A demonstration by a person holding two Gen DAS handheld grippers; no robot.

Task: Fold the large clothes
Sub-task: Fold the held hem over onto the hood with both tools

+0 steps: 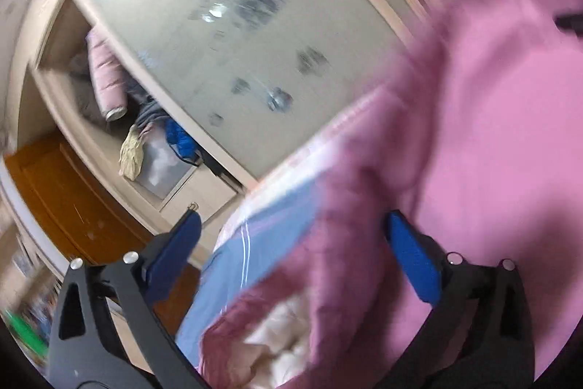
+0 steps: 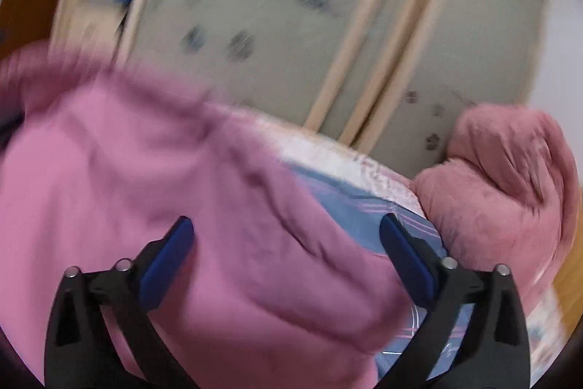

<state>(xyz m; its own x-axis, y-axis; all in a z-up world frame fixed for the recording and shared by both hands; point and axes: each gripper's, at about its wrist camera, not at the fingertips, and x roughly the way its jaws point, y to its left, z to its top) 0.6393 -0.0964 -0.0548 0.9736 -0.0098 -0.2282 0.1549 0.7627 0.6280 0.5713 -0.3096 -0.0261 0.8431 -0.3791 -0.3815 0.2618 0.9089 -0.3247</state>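
A large pink garment [image 1: 492, 119] with a cream fleece lining [image 1: 288, 334] lies bunched on a blue striped bedsheet [image 1: 262, 250]. My left gripper [image 1: 291, 243] is open, its blue pads wide apart above a fold of the pink cloth. In the right wrist view the same pink garment [image 2: 127, 177] spreads over the bedsheet [image 2: 349, 210]. My right gripper [image 2: 284, 243] is open, with the garment's edge lying between its spread pads. Both views are motion-blurred.
A darker pink plush bundle [image 2: 510, 181] sits on the bed at the right. Behind the bed stands a wardrobe with frosted sliding doors [image 1: 226, 35] and an open section holding clothes [image 1: 109, 75]. An orange-brown wooden floor [image 1: 65, 199] shows at left.
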